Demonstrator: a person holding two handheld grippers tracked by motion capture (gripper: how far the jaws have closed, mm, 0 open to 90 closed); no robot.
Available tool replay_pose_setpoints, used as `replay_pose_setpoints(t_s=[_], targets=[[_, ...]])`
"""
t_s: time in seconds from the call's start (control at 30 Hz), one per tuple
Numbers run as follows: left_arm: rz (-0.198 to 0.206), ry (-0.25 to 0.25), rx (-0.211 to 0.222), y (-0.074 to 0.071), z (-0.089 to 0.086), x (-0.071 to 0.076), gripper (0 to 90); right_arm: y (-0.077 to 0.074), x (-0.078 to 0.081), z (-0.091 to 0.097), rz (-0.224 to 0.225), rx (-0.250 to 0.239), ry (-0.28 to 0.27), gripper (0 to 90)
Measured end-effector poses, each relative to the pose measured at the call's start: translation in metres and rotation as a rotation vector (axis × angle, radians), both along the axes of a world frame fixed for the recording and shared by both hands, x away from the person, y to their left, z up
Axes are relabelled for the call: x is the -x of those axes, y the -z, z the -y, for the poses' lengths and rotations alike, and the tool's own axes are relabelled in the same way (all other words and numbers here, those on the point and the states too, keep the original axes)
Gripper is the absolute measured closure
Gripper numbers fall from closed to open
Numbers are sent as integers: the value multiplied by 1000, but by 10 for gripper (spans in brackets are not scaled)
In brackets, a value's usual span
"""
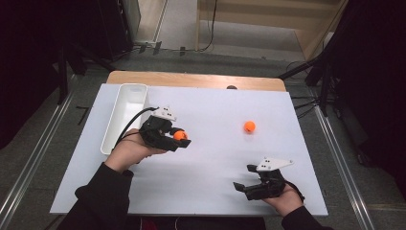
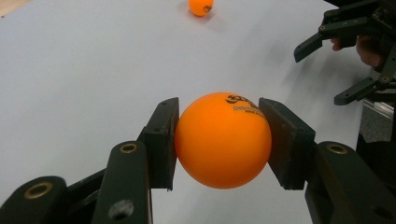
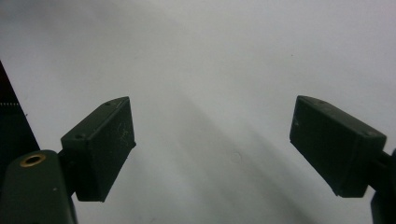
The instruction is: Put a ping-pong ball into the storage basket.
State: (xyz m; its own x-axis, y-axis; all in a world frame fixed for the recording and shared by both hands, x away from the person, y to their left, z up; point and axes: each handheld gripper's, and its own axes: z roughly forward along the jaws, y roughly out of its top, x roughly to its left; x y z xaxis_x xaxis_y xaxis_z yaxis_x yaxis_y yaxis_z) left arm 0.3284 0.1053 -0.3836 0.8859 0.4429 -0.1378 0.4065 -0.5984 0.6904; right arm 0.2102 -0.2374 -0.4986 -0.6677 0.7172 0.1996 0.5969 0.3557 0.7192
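Observation:
My left gripper [image 1: 181,139] is shut on an orange ball [image 1: 180,135], held a little above the white table left of centre. In the left gripper view both black pads press the sides of that ball [image 2: 223,140], whose black print faces up. A second orange ball [image 1: 249,126] lies loose on the table to the right, and it appears far off in the left gripper view [image 2: 201,6]. My right gripper [image 1: 242,178] rests near the front right edge, jaws wide apart with nothing between them [image 3: 212,154]. The right gripper also shows in the left gripper view [image 2: 322,70].
A long white tray [image 1: 125,115] stands along the table's left side, just behind my left hand. The white table [image 1: 215,163] has a wooden strip at its far edge. Dark stands and cables flank the table on the floor.

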Motion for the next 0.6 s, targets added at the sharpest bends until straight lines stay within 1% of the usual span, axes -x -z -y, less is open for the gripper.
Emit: replay_pose_setpoints(t_s=[0.1, 0.17, 0.3, 0.43, 0.53, 0.6], targets=[[8, -24, -3, -1, -2, -1, 510, 0, 0, 0, 0, 0, -1, 125], [3, -38, -4, -2, -4, -3, 511, 0, 0, 0, 0, 1, 0, 124], [8, -65, -5, -3, -7, -5, 511, 0, 0, 0, -1, 0, -1, 124], [7, -105, 5, -4, -9, -6, 511, 0, 0, 0, 0, 0, -1, 125], [7, -136, 3, -6, -11, -8, 511, 0, 0, 0, 0, 1, 0, 124], [6, -167, 3, -7, -11, -9, 512, 0, 0, 0, -2, 0, -2, 125]])
